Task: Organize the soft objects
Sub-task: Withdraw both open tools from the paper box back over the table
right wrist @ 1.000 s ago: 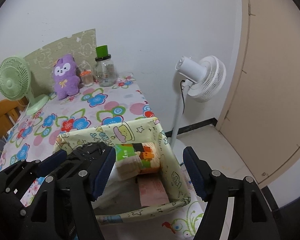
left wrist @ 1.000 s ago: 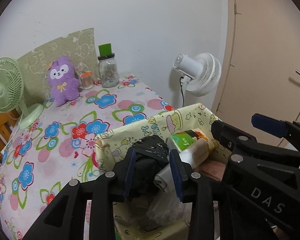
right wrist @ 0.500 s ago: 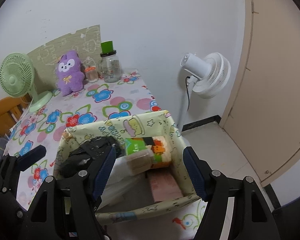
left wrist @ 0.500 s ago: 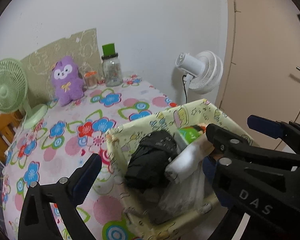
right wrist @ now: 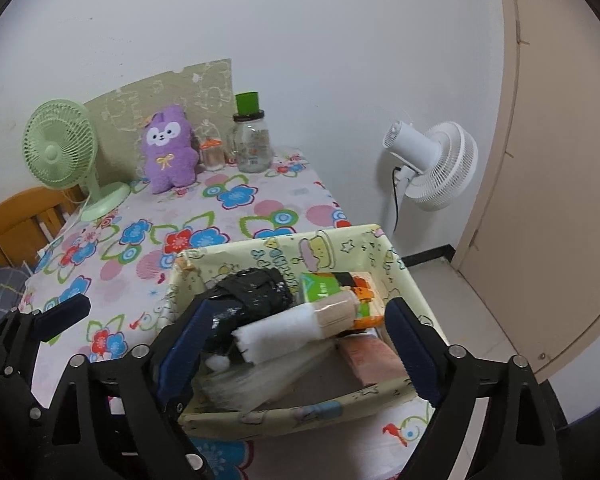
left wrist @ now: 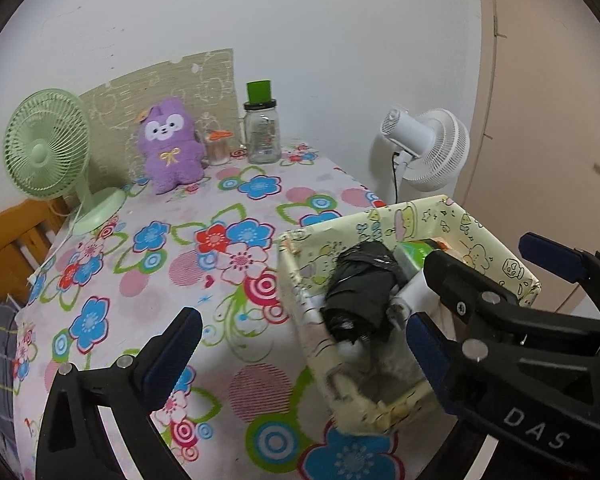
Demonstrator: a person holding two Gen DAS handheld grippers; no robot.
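Most of the sorting looked done. The patterned fabric basket (right wrist: 400,276) already held a black folded bundle (right wrist: 256,286), which looked like a folded umbrella, though that was hard to confirm, along with a white roll (right wrist: 284,332), a green and orange pack (right wrist: 332,292), a pink packet (right wrist: 374,358) and some clear plastic. All of this lay ahead of and between the jaws of the right gripper (right wrist: 296,344), whose pads were opening around the basket's contents without pressing on anything. In the right wrist view the white roll sat just beyond its fingertips, with the black bundle beside the left-hand pad.

The left gripper (left wrist: 300,344) stood as wide as it goes and held nothing. Its left-hand pad hung over bare flowered tablecloth (left wrist: 148,280), while its right-hand pad was at the basket's near side. The black bundle lay in the basket just ahead of the jaws, free of both pads.

What seemed left, judging from the table, was the purple plush toy (left wrist: 170,146), well beyond both pairs of jaws at the far end against the wall, beside a small jar (left wrist: 217,147) and a glass bottle (left wrist: 263,130). It was the only soft thing still outside the basket. The green desk fan (left wrist: 48,148) hardly counted as soft.
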